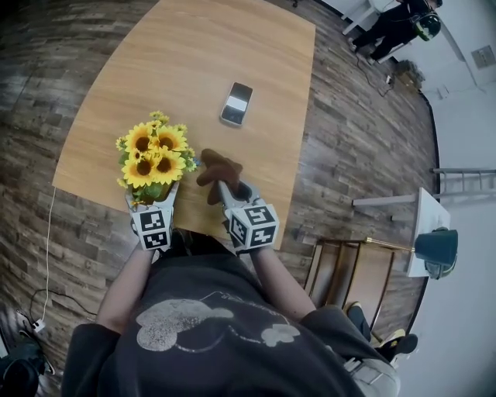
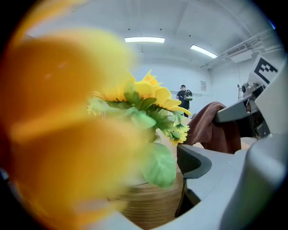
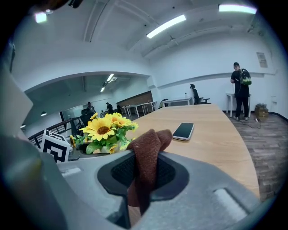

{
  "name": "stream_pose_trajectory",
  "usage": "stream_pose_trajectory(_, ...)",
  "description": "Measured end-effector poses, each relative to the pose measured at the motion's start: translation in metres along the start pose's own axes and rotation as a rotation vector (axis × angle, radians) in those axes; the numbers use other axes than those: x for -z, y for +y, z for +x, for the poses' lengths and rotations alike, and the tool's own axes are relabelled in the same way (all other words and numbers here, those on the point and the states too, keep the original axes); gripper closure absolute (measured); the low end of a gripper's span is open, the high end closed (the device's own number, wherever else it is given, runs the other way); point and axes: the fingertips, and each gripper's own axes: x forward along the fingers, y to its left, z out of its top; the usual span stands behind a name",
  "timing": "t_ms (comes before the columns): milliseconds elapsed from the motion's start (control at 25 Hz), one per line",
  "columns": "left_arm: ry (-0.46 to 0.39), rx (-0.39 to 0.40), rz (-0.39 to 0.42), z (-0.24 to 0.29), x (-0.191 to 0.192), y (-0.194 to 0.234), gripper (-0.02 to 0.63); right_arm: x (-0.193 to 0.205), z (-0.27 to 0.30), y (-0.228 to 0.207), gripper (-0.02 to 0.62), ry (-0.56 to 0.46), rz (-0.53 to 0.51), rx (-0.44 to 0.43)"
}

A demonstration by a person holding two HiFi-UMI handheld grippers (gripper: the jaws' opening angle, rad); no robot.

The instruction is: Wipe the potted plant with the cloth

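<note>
The potted plant (image 1: 153, 155) is a bunch of yellow sunflowers in a light woven pot (image 2: 150, 204), standing near the front edge of the wooden table (image 1: 194, 62). My left gripper (image 1: 153, 195) is open, with the pot between its jaws. In the left gripper view the right finger (image 2: 195, 162) stands just clear of the pot, and a blurred yellow flower hides the left finger. Just right of the plant, my right gripper (image 3: 144, 173) is shut on a brown cloth (image 3: 147, 148), which sticks up out of the jaws (image 1: 219, 172).
A phone (image 1: 236, 103) lies face up on the table beyond the plant. A wooden stool (image 1: 349, 271) and a small white table (image 1: 430, 225) stand to the right. Across the room, a person (image 1: 399, 23) is standing.
</note>
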Motion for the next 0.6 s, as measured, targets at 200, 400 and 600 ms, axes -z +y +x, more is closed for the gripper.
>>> stream_pose_trajectory(200,0.026,-0.032,0.024,0.012,-0.001,0.011,0.103,-0.008,0.024,-0.001,0.543,0.028,-0.049,-0.083)
stream_pose_trajectory(400,0.055,-0.059,0.041,0.017,0.003,0.018,0.144,-0.015,0.048,-0.002,0.542,0.033,-0.097,-0.155)
stream_pose_trajectory(600,0.040,-0.057,0.036,0.017,0.002,0.020,0.150,-0.032,0.073,0.000,0.541,0.008,-0.138,-0.216)
